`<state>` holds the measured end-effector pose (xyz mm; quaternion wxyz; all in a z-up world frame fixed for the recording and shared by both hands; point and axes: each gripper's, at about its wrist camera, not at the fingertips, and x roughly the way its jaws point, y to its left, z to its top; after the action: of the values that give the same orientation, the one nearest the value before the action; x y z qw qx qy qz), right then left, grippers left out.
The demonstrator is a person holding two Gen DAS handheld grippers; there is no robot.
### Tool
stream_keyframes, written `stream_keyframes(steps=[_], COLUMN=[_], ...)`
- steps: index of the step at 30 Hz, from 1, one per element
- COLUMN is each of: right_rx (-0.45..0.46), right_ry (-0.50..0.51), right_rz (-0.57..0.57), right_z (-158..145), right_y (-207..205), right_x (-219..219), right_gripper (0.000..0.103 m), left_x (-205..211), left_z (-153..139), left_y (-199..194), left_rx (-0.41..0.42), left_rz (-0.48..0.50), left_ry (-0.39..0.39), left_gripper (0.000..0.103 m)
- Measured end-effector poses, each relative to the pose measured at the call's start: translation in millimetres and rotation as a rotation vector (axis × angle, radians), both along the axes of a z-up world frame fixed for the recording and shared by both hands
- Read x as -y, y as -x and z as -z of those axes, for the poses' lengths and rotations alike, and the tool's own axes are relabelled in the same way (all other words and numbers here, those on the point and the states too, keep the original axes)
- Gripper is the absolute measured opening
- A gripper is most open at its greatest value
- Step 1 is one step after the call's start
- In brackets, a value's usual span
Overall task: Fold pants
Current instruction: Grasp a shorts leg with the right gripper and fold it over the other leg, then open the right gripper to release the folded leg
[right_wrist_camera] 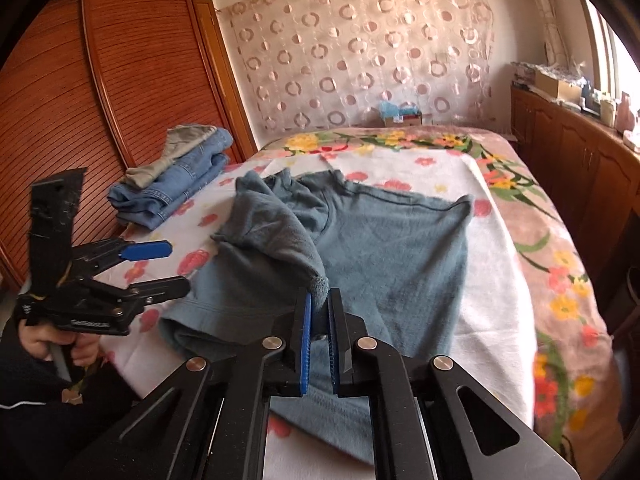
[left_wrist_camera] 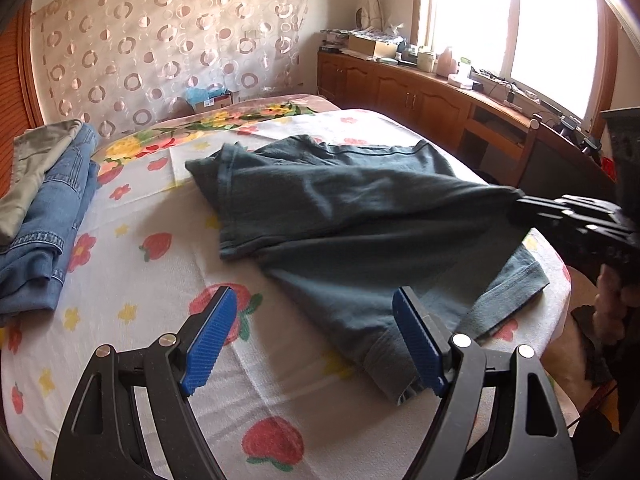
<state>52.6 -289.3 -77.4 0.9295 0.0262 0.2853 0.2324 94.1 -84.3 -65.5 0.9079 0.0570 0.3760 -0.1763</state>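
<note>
The bed (left_wrist_camera: 132, 264), under a white strawberry-and-flower sheet, fills both views, and the grey-blue pants (left_wrist_camera: 340, 208) lie spread across its middle. At the left of both frames a stack of folded jeans (right_wrist_camera: 176, 188), with a pale garment on top, sits by the wooden wardrobe.

The step in hand looks like the first fold: one edge of the pants has been pinched and lifted, so the cloth rises in a tent toward the right gripper (right_wrist_camera: 319, 320). Its blue pads are closed tight on a small bunch of fabric at lower centre of the right wrist view; in the left wrist view that same gripper (left_wrist_camera: 524, 206) enters from the right edge with the cloth drawn taut to it.

The left gripper (left_wrist_camera: 316, 344) holds nothing, its jaws standing wide at the bottom of its own frame. One pad is over bare sheet; the other is just beside the near hem of the pants, though whether it touches the cloth is hard to tell.

Next, I judge, the left gripper must close on the near hem, so both can carry the lifted side across evenly.
</note>
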Motion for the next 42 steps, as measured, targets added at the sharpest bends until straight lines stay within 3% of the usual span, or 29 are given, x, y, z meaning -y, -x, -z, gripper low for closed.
stream_keyframes(steps=[8,15,37,42], right_rx=[-0.004,-0.068,-0.129,-0.106], right_ry=[0.019,0.022,0.011,0.026], right_rz=[0.022,0.052,0.086,0.09], right_z=[-5,7,18,12], right_y=[30,43,42,43], right_x=[23,34,41,40], right_gripper=[0.007,0.007,0.007,0.016], left_x=[8,16,23,19], left_z=[1,3,22,17], left_y=[1,1,-4,-3], left_rx=[-0.005,-0.012,-0.058,-0.047], left_rz=[0.025,0.043,0.046,0.033], left_ry=[-0.007,-0.019,-0.033,-0.022], left_gripper=[0.081,0.081,0.081,0.081])
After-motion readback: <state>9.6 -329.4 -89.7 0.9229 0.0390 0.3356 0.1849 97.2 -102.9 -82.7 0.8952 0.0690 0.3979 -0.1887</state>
